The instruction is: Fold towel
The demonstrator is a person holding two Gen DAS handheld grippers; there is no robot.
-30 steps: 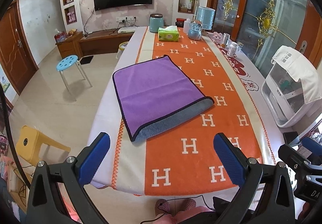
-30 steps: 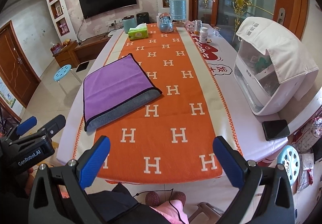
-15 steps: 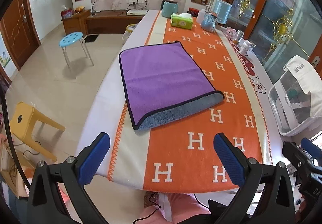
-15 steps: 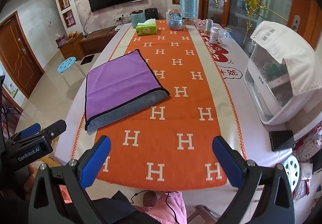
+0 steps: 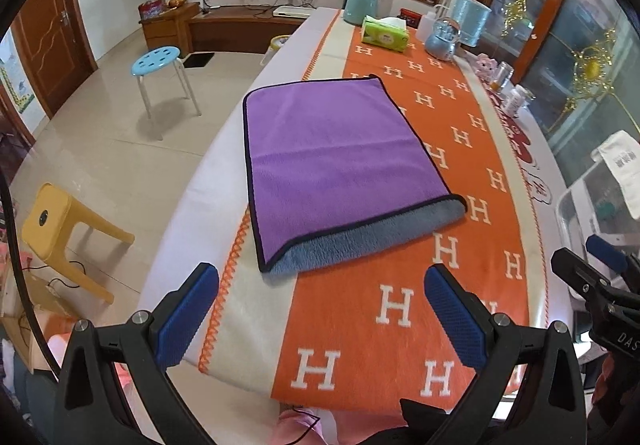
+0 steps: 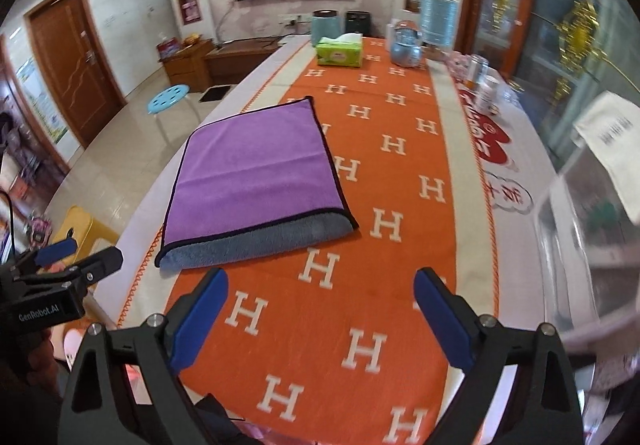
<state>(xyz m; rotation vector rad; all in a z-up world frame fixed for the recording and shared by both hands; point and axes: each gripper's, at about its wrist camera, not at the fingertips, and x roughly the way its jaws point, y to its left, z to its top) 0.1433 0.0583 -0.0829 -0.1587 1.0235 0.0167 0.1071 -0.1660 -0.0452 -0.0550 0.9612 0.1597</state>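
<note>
Towel [image 5: 340, 169] lies flat on the counter [image 5: 400, 309], already doubled, long axis running near-to-far, grey edge nearest. Left gripper [image 5: 320, 309] sits just short of it, jaws wide open, empty. Right gripper [image 6: 320, 317] likewise, but towel's left-of-centre, so left hand's nearer.

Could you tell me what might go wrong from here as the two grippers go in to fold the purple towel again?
1. The towel is already folded once, purple layer over grey; a pinch at the near edge may catch only one layer, so the fold comes apart.
2. It lies on a loose orange table runner; jaws closing low could grab the runner too and drag it.
3. Both the left gripper and the right gripper are open and empty, short of the towel; uneven grasps could skew the fold.
</note>
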